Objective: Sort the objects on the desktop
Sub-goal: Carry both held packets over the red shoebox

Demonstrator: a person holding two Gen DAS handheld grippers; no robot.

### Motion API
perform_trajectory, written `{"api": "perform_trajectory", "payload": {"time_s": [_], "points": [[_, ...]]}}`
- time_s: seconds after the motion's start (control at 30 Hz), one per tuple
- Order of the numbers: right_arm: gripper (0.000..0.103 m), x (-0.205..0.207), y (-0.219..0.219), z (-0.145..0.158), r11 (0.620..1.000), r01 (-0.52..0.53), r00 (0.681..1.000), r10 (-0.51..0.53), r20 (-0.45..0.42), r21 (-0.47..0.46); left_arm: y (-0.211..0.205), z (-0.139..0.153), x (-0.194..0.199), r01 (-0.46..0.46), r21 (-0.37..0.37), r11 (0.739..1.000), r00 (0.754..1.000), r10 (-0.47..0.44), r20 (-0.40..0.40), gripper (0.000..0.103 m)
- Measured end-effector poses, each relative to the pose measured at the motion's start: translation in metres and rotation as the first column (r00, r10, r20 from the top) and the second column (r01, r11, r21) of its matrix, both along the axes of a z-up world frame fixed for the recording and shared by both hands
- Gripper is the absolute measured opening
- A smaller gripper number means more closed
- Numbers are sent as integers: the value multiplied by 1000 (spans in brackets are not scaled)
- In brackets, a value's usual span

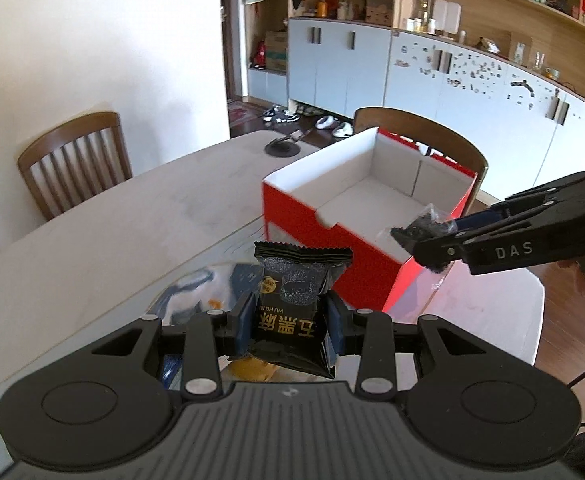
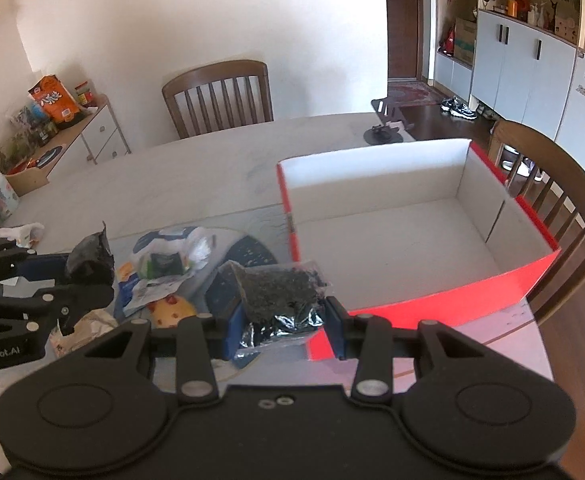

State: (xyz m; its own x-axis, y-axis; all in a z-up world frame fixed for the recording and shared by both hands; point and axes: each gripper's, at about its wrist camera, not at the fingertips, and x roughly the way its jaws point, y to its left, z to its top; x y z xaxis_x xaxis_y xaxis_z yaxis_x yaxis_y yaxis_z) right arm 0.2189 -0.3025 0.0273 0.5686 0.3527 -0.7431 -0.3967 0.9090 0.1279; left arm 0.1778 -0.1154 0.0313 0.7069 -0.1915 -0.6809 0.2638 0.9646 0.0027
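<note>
My left gripper (image 1: pixel 290 324) is shut on a black snack packet (image 1: pixel 292 292) with gold lettering, held upright above the table's near edge. My right gripper (image 2: pixel 282 326) is shut on a clear bag of dark dried bits (image 2: pixel 280 300), lifted just before the near corner of the red box. The red box (image 2: pixel 432 300) with a white inside stands open on the table, nothing visible in it. In the left wrist view the right gripper (image 1: pixel 428 246) and its bag (image 1: pixel 422 228) hang over the box's (image 1: pixel 292 208) right rim. The left gripper (image 2: pixel 88 276) shows at the left of the right wrist view.
Several wrappers and packets (image 2: pixel 164 272) lie on a blue patterned mat (image 2: pixel 252 252) on the pale table (image 2: pixel 152 184). Wooden chairs (image 2: pixel 220 96) stand at the far side and behind the box. A small dark stand (image 2: pixel 384 134) sits at the table's far edge.
</note>
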Motion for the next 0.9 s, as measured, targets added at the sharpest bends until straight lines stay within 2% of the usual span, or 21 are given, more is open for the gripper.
{"api": "perform_trajectory", "payload": {"time_s": [0.5,0.63,0.77,0.9], "points": [[40,35,-37,10,999,-30,999,31,20,-30,-61,5,47,89,27,996,996,-90,4,36],[40,46,-45,8,998,-27,999,28,19,-51,-61,-10,56,89,24,996,995,-88,-45,36],[40,58,-54,5,999,-16,1000,17,17,-51,-57,-38,59,80,53,995,993,-75,-93,36],[41,66,-60,1,999,-13,1000,14,14,-49,-55,-63,59,58,19,998,986,-54,-155,36]]}}
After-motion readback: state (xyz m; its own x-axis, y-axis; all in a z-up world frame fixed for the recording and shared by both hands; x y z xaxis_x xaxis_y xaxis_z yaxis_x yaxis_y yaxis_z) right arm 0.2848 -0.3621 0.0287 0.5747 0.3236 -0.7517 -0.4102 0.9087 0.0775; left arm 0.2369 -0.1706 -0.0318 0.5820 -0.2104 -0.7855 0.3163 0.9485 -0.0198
